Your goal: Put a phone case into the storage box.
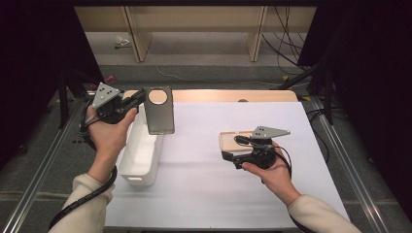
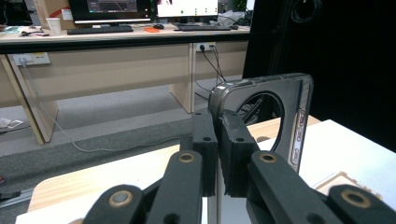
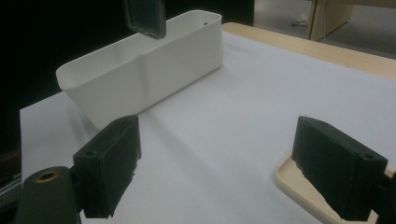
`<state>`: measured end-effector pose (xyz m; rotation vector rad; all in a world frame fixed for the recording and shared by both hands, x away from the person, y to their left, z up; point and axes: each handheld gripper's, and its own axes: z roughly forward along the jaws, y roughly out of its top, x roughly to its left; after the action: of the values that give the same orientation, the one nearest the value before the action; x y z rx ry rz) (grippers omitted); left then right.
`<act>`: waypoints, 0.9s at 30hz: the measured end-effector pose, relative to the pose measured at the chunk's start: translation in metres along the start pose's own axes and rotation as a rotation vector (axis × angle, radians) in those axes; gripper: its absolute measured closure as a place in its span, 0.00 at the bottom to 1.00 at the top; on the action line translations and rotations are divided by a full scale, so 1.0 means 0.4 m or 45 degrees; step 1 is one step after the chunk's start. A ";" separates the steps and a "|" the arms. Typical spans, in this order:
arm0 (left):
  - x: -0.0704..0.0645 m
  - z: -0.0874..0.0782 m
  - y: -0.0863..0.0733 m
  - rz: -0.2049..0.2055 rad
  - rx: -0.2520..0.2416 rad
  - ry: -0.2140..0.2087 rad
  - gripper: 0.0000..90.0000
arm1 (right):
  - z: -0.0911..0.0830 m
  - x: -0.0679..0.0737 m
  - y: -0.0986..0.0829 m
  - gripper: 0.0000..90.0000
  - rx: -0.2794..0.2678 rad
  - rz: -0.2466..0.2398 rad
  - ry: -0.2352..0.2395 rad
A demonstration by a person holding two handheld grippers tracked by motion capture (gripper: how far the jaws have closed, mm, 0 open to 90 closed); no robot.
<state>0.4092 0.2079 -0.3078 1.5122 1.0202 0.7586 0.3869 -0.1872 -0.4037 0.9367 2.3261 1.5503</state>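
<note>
A person's left tool [image 1: 137, 98] holds a flat, dark grey translucent plastic phone case with a large round camera cut-out [image 1: 160, 109] in the air above the far end of a long white plastic bin [image 1: 141, 155], at the left of the white-covered worktop [image 1: 204, 189]. In the left gripper view the two black jaws are pressed together on the case's [image 2: 275, 116] near edge, with the case standing upright between them, its round opening towards the far side. The bin lies lengthwise from near to far, and its near end sits just beside the person's left forearm.

At the right of the worktop, the right tool [image 1: 227, 156] hovers low with its jaws spread wide apart and nothing between them. In the right gripper view a stretch of bare white worktop shows between the two black pads [image 3: 109, 163], and the right-hand pad overlaps a corner of a flat, pale beige rectangular tray with rounded corners [image 3: 299, 186]. In the high view that tray [image 1: 231, 138] lies on the worktop just beyond the right hand [image 1: 272, 167], partly under the tool's body. The bin [image 3: 140, 70] appears well apart from the right tool, with the lower end of the held case [image 3: 144, 17] hanging over it.
</note>
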 end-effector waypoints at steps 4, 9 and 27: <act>0.006 0.000 0.002 0.001 0.000 0.005 0.95 | 0.001 0.000 -0.001 0.18 0.001 0.001 0.000; 0.015 -0.001 0.005 0.001 -0.003 0.008 0.95 | 0.000 0.000 0.000 0.18 0.000 0.000 0.000; 0.056 0.012 0.013 0.007 0.000 0.035 0.95 | 0.001 0.000 -0.001 0.18 0.002 0.000 0.001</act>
<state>0.4240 0.2262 -0.3051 1.5092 1.0366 0.7851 0.3869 -0.1870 -0.4044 0.9368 2.3281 1.5493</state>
